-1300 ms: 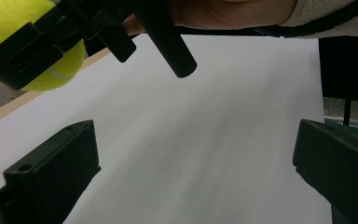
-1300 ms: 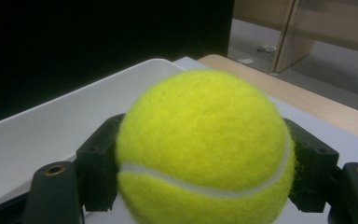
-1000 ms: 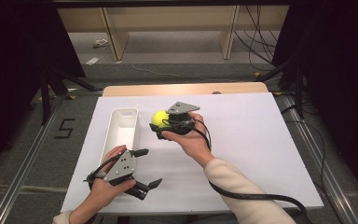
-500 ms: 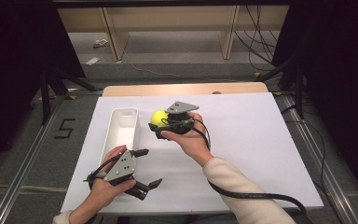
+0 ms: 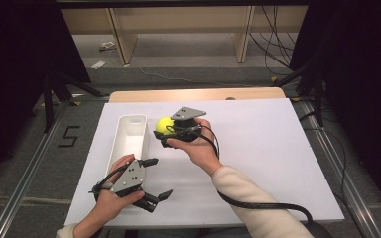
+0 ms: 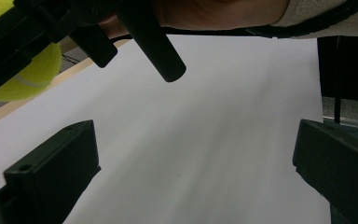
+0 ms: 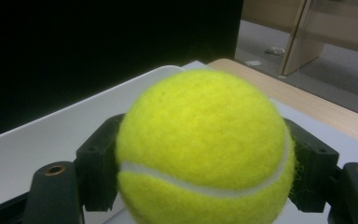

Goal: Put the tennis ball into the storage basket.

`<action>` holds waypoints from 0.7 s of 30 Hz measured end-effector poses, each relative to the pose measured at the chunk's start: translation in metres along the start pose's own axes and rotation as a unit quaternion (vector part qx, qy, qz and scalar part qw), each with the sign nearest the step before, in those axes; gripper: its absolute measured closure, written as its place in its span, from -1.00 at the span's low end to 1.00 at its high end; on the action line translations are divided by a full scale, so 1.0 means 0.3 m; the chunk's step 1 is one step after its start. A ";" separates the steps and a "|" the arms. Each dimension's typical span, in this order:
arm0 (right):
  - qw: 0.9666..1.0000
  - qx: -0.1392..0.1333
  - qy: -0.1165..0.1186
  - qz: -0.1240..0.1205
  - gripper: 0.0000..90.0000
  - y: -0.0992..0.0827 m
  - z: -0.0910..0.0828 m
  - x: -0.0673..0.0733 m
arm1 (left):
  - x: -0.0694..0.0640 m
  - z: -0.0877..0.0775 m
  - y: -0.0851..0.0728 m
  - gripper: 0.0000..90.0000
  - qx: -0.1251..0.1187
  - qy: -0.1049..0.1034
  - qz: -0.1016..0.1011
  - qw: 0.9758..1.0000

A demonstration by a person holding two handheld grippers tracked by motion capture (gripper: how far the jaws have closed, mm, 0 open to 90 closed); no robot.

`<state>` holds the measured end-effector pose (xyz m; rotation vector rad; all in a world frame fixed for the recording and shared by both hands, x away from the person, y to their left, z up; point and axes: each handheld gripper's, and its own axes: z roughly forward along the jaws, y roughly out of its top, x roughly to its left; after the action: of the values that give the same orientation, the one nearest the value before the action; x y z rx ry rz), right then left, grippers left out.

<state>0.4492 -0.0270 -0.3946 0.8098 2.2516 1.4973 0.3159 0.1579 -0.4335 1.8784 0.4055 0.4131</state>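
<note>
Right now, my claws and what they hold:
Right claw: clenched on the tennis ball, one black jaw pressing each side of it in my right gripper view.
Ball's place: lifted off the table, just right of the white bin, near its far end.
Left claw: released, jaws spread wide with nothing between them, low over the white sheet at the near left.
Bin: lengthwise on the sheet, left of centre.
</note>
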 end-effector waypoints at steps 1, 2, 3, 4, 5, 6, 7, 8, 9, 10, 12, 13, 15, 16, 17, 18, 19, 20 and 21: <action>1.000 0.000 0.001 -0.001 -0.41 0.000 0.001 0.001 | 0.000 0.000 0.000 -1.00 0.000 -0.001 0.000 1.000; 1.000 0.001 0.000 -0.002 -0.41 0.000 0.002 0.001 | -0.001 0.001 0.000 -1.00 0.000 -0.001 0.000 1.000; 1.000 0.001 0.001 -0.002 -0.41 -0.001 0.002 0.001 | -0.001 0.001 0.000 -1.00 0.000 -0.001 0.000 1.000; 1.000 0.002 0.001 0.000 -0.41 -0.002 0.002 0.002 | -0.002 0.001 0.000 -1.00 0.001 -0.001 0.000 1.000; 1.000 0.003 0.001 0.000 -0.41 -0.003 0.003 0.001 | -0.002 0.001 0.000 -1.00 0.000 -0.001 0.000 1.000; 1.000 0.003 0.000 0.000 -0.41 -0.004 0.003 0.001 | -0.002 0.002 0.000 -1.00 0.001 -0.001 0.000 1.000; 1.000 0.003 0.000 0.000 -0.41 -0.004 0.003 0.001 | -0.002 0.002 0.000 -1.00 0.001 -0.001 0.000 1.000; 1.000 0.003 0.000 0.001 -0.41 -0.005 0.003 0.001 | -0.002 0.002 0.000 -1.00 0.001 -0.001 0.000 1.000; 1.000 0.003 0.000 0.001 -0.41 -0.004 0.003 0.002 | -0.003 0.003 -0.001 -1.00 0.001 -0.001 0.000 1.000; 1.000 0.002 0.001 0.000 -0.41 -0.003 0.004 0.002 | -0.003 0.003 0.000 -1.00 0.001 -0.001 0.000 1.000; 1.000 0.002 0.002 -0.001 -0.41 0.000 0.006 0.004 | -0.003 0.003 0.000 -1.00 0.001 -0.001 0.000 1.000; 1.000 0.001 0.002 -0.001 -0.41 0.003 0.007 0.006 | -0.003 0.003 -0.001 -1.00 0.001 -0.001 0.000 1.000; 1.000 0.000 0.002 -0.001 -0.41 0.008 0.010 0.008 | -0.003 0.003 -0.001 -1.00 0.001 -0.002 0.000 1.000; 1.000 0.000 0.003 -0.001 -0.41 0.010 0.011 0.009 | -0.002 0.003 -0.001 -1.00 0.001 -0.001 0.000 1.000; 1.000 0.000 0.004 -0.001 -0.41 0.012 0.013 0.011 | -0.002 0.002 0.000 -1.00 0.001 -0.001 0.001 1.000; 1.000 -0.001 0.003 -0.003 -0.41 0.013 0.015 0.013 | -0.002 0.002 0.000 -1.00 0.001 -0.001 0.001 1.000; 1.000 -0.001 0.003 -0.004 -0.41 0.013 0.017 0.015 | -0.002 0.002 0.000 -1.00 0.001 -0.001 0.001 1.000; 1.000 0.000 0.004 -0.005 -0.41 0.014 0.018 0.016 | -0.003 0.002 0.000 -1.00 0.001 -0.002 0.001 1.000; 1.000 0.000 0.004 -0.005 -0.41 0.014 0.020 0.018 | -0.003 0.002 0.000 -1.00 0.001 -0.002 0.001 1.000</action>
<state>0.4495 -0.0182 -0.3931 0.7935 2.2577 1.4999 0.3156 0.1570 -0.4339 1.8818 0.4023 0.4103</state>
